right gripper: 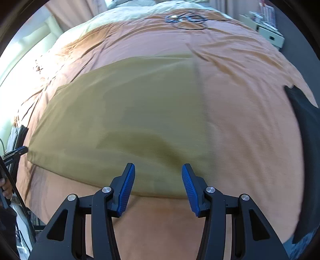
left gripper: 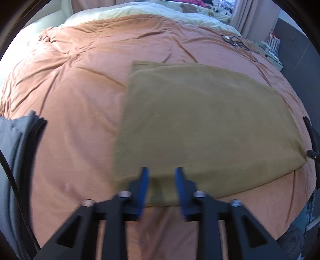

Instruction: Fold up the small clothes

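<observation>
A wide bed (left gripper: pixel 84 104) is filling both views, covered by a wrinkled orange duvet (right gripper: pixel 250 124). An olive-brown folded cloth (left gripper: pixel 200 124) is lying flat on the duvet, its near edge just ahead of the tool tips in both views. A stack of folded grey clothes (left gripper: pixel 18 144) is sitting to the left of the left tool. Dark tangled cables (right gripper: pixel 186 19) are lying far ahead of the right tool. A pale yellow blanket (left gripper: pixel 152 9) is covering the bed's far end.
</observation>
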Available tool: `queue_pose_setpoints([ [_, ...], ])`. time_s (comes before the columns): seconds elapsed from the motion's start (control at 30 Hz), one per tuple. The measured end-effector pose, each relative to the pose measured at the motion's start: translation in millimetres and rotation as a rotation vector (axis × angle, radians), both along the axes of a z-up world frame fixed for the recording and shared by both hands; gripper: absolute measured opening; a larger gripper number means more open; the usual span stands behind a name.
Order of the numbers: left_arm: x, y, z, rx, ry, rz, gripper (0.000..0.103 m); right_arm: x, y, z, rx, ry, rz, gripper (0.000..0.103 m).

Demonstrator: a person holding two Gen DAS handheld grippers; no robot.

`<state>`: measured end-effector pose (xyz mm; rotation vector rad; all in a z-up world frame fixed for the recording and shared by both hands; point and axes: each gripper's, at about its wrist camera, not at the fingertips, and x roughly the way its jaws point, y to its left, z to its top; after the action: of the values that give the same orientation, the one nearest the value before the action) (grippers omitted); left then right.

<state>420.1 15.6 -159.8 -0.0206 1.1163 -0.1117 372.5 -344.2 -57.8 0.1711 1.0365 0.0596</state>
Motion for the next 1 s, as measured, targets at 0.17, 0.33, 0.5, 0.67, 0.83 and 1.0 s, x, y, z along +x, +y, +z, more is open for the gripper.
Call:
queue_pose_setpoints([
  [0.17, 11, -34, -10, 0.009, 0.009, -0.027, 0.062, 25, 16, -4, -0.039, -0.008, 0.009, 0.071],
  [0.33, 22, -57, -20, -0.004, 0.016, -0.029, 0.068, 40, 26, -13, -0.034, -0.004, 0.000, 0.071],
  [0.5, 22, -76, -45, 0.052, 0.041, -0.045, 0.081, 60, 47, -48, -0.051, 0.088, 0.033, 0.071],
  [0.67, 12, -84, -51, 0.125, 0.023, -0.083, 0.085, 56, 59, -54, -0.114, 0.114, 0.063, 0.073],
  [0.83, 8, -76, -48, 0.096, 0.048, -0.072, 0.086, 56, 74, -37, -0.112, 0.115, 0.089, 0.073],
  [1.0, 0, -58, -34, 0.033, 0.028, -0.049, 0.082, 63, 100, -23, -0.101, 0.073, 0.124, 0.073],
])
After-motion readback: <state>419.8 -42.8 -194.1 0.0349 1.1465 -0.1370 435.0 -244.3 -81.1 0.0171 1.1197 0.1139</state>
